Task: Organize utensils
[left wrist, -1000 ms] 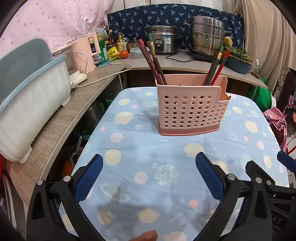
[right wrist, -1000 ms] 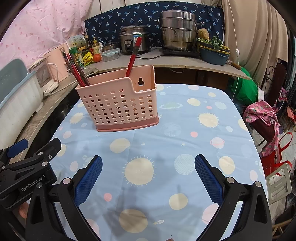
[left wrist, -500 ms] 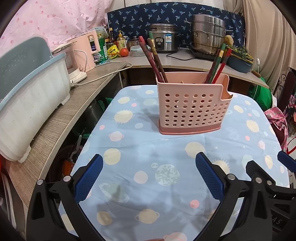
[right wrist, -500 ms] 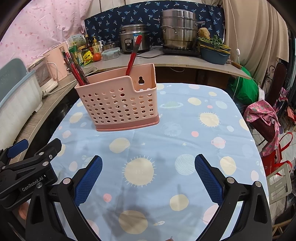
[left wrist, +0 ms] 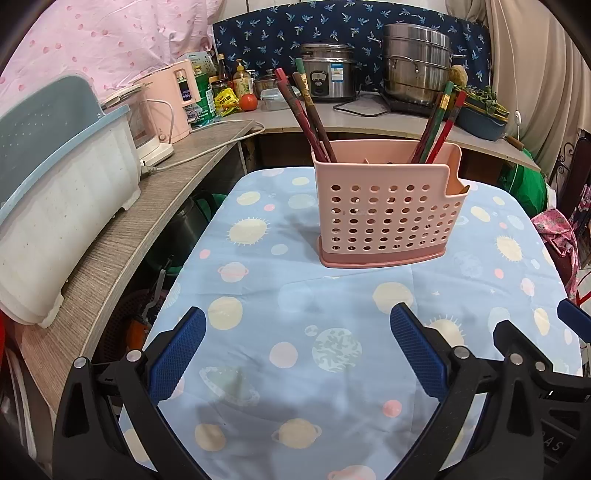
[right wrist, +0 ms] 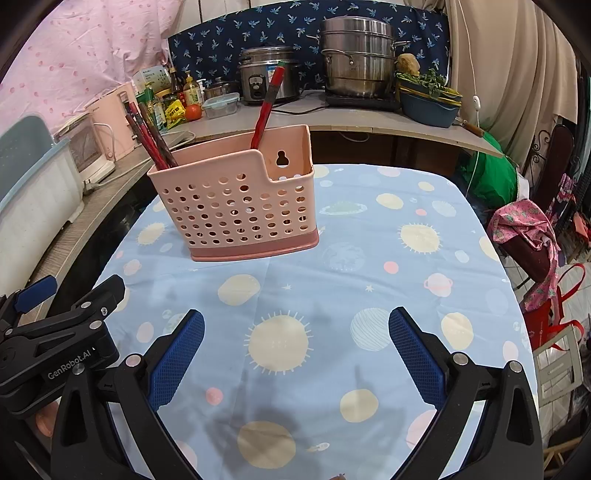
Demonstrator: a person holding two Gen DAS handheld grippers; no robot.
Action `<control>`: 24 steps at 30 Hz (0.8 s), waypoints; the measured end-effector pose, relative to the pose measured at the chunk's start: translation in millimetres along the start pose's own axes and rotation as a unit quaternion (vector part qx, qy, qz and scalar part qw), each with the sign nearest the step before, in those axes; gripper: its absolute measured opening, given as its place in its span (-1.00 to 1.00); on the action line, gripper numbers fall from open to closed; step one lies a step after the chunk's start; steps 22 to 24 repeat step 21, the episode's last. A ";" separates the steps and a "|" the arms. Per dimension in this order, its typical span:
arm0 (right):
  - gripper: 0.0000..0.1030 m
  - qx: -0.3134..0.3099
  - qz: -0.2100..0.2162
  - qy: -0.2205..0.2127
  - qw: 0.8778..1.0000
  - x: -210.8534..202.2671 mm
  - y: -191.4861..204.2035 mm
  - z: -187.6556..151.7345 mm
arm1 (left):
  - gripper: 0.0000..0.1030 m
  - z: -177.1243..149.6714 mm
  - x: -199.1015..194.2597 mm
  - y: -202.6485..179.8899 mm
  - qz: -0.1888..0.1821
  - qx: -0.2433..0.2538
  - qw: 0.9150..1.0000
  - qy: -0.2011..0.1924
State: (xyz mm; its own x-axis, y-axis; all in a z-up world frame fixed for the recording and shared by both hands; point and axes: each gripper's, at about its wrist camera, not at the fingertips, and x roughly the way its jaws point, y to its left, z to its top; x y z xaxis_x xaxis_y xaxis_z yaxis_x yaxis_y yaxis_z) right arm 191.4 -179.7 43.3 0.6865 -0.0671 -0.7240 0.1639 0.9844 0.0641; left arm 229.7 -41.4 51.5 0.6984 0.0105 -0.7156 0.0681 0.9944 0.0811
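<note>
Both wrist cameras are looking forward along the table (left wrist: 258,369), sharing the pink basket (left wrist: 388,218); the left is sitting nearer the side counter (left wrist: 147,221).

We see a table (left wrist: 332,369) under a pale blue cloth printed with suns and planets. Behind it a counter (left wrist: 369,122) curves along the wall, backed by navy leaf-print fabric (left wrist: 280,33) and pink dotted fabric (left wrist: 110,44). Beige curtains (right wrist: 517,74) hang at the right. On the counter stand a rice cooker (left wrist: 327,70) and a steel steamer pot (left wrist: 417,62).
</note>
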 end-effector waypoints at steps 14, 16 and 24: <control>0.88 -0.002 -0.003 0.000 1.000 3.2 0.5 0.3 | 0.86 1.2 3.7 0.2 0.000 -0.001 1.000 0.007; 0.88 -0.002 -0.003 0.001 1.000 3.6 0.1 0.1 | 0.86 1.3 4.3 0.4 0.000 -0.001 1.000 0.009; 0.88 -0.002 -0.004 0.000 1.000 3.3 0.9 0.9 | 0.86 1.5 4.4 1.5 -0.001 -0.001 1.000 0.010</control>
